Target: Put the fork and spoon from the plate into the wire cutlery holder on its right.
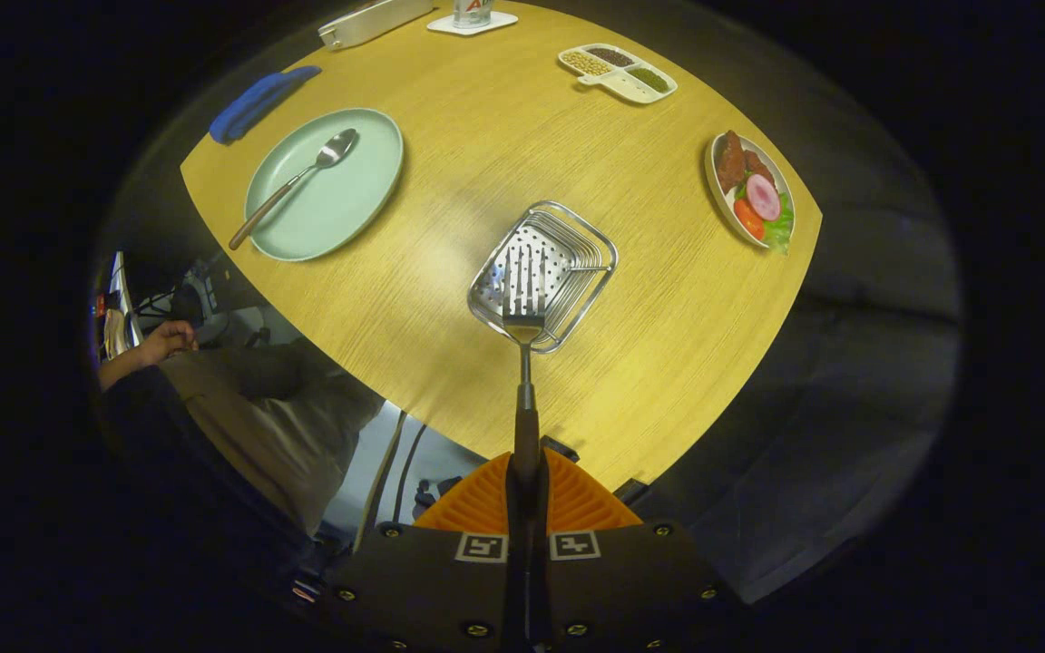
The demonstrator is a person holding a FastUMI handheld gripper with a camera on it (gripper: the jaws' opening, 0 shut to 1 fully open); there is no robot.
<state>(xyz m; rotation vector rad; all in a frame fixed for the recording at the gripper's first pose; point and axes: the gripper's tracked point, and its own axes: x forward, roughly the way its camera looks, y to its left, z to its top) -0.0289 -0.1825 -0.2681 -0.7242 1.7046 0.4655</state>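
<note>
My gripper [526, 472] is shut on the dark handle of the fork [523, 313], which sticks straight out ahead of the fingers. The fork's tines hang above the wire cutlery holder [597, 263], a shiny square basket with a perforated floor on the wooden table [486, 163]. Left of the holder and farther off lies the pale green plate [341, 195]. The spoon [294, 184] rests on that plate, bowl toward the far side, its brown handle reaching over the plate's near-left rim.
A blue cloth [259, 102] lies beyond the plate. A divided dish of grains [618, 73] and a plate of food [752, 190] sit to the right. A person's hand [164, 343] and lap are below the table's left edge.
</note>
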